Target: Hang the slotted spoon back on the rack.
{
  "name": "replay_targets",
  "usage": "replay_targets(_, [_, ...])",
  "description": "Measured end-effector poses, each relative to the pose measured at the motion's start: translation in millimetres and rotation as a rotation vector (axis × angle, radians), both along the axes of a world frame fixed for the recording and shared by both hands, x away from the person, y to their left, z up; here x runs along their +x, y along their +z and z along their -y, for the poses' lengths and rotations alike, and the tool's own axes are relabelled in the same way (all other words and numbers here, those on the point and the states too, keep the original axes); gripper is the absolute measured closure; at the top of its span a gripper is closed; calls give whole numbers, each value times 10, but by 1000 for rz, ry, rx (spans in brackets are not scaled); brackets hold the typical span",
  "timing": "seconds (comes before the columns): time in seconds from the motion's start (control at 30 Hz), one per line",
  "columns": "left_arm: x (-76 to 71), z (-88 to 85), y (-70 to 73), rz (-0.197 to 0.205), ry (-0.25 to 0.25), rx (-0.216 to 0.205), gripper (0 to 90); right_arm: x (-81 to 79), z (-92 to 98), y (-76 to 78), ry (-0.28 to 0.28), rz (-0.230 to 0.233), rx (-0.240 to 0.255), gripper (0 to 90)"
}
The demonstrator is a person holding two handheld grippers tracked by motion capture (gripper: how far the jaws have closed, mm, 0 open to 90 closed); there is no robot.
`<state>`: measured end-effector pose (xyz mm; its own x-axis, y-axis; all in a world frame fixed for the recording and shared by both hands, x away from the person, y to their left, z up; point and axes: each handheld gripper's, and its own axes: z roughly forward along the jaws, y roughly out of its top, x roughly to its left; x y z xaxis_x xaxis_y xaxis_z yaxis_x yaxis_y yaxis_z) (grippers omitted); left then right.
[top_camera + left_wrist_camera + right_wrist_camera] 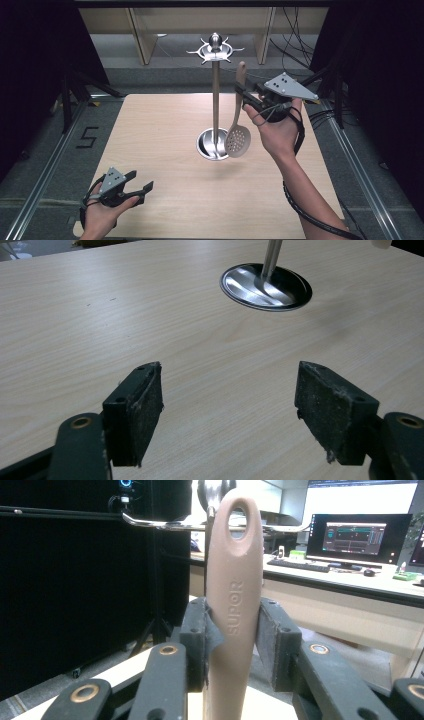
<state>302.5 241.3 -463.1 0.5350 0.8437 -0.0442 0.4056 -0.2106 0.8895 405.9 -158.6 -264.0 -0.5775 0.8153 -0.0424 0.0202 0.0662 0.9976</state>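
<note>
My right gripper point(243, 95) is shut on the tan handle of a slotted spoon point(238, 137), which hangs upright with its perforated bowl low beside the steel rack's base point(210, 148). In the right gripper view the handle point(234, 605) is pinched between both pads, its hanging hole level with a hook arm point(150, 522) of the rack. The rack's pole point(215, 97) rises to a ring of hooks point(215, 51). My left gripper point(141, 184) rests open near the table's front left, and the wooden table point(100, 315) shows between its pads point(142, 405).
The round rack base point(266, 286) lies ahead of the left gripper. Metal rails point(45, 170) run along both sides of the table. Cables point(295, 40) hang at the back right, and a desk with monitors point(355, 535) stands beyond the rack.
</note>
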Motion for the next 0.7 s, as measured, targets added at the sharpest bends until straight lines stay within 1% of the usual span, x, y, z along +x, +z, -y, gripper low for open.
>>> replay_targets(0.13, [-1,2,0,0,0,-1,269,-1,-21,9,9,-13,6,683])
replay_targets(0.2, [0,1,0,0,0,0,269,10,-21,17,3,3,4,683])
replay_targets(0.27, [-1,0,0,0,1,0,269,14,-24,24,7,2,-2,683])
replay_targets(0.33, [10,-4,-2,9,-12,0,269,14,-37,28,5,7,0,683])
replay_targets(0.37, [-3,2,1,-1,3,-1,269,4,-44,34,6,-6,0,683])
replay_targets(0.43, [9,-4,0,9,-12,1,269,14,-57,41,12,8,-6,683])
replay_targets(0.47, [10,-4,-1,10,-12,0,269,10,-63,43,10,-1,-5,683])
replay_targets(0.57, [10,-6,0,10,-12,-1,269,18,-77,49,13,2,-4,683])
replay_targets(0.6, [5,0,-2,5,-6,-10,269,17,-80,50,11,-3,-5,683])
replay_targets(0.63, [23,-4,-6,21,-22,-9,269,16,-86,49,14,-9,-3,683])
replay_targets(0.7, [18,-2,-6,16,-16,-12,269,23,-93,49,13,-8,-5,683])
